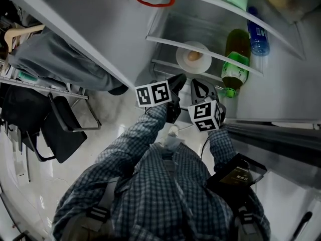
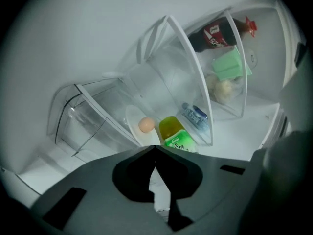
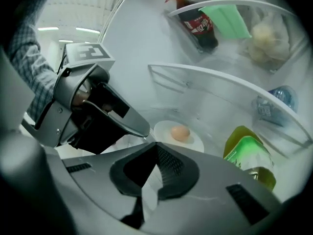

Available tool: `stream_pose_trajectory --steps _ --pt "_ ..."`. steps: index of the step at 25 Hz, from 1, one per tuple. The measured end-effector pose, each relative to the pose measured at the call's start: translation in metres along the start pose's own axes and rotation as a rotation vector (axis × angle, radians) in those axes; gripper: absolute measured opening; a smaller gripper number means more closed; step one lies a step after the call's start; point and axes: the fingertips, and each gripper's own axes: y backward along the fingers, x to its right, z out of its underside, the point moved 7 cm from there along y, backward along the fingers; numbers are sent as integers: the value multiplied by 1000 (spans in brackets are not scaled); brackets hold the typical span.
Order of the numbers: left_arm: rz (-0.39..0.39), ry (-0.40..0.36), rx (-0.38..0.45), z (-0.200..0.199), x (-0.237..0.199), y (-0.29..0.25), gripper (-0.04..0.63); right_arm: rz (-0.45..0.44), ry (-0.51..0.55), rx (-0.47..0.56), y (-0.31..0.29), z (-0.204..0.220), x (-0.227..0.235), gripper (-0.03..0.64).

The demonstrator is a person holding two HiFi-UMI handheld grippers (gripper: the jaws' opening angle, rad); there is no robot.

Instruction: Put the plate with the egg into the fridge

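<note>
A white plate with a brown egg rests on a fridge shelf, clear of both grippers. My left gripper and right gripper hover side by side just in front of that shelf, both shut and holding nothing. The left gripper view has the plate and egg just beyond the closed jaw tips. From the right gripper I see the plate and egg ahead, with the left gripper to the left of it.
A green tea bottle stands right of the plate, a blue-capped water bottle beyond it. On the shelf above are a cola bottle, a green pack and a bagged item. A black chair stands on the floor at left.
</note>
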Motion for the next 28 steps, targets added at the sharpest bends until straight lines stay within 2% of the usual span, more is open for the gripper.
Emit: stream_pose_trajectory --steps 7,12,17,25,28 --pt "18 -135 -14 8 22 18 8 -8 -110 52 26 -12 -10 5" --pt "22 -232 -23 13 32 35 8 15 -143 85 44 -18 -16 5" --pt "29 -311 -30 19 44 48 8 11 -233 118 61 -18 -21 5" --pt "25 -416 -20 27 54 65 8 75 -286 186 80 -14 -19 5" --pt "31 -447 -12 27 59 69 8 82 -355 205 86 -15 -18 5"
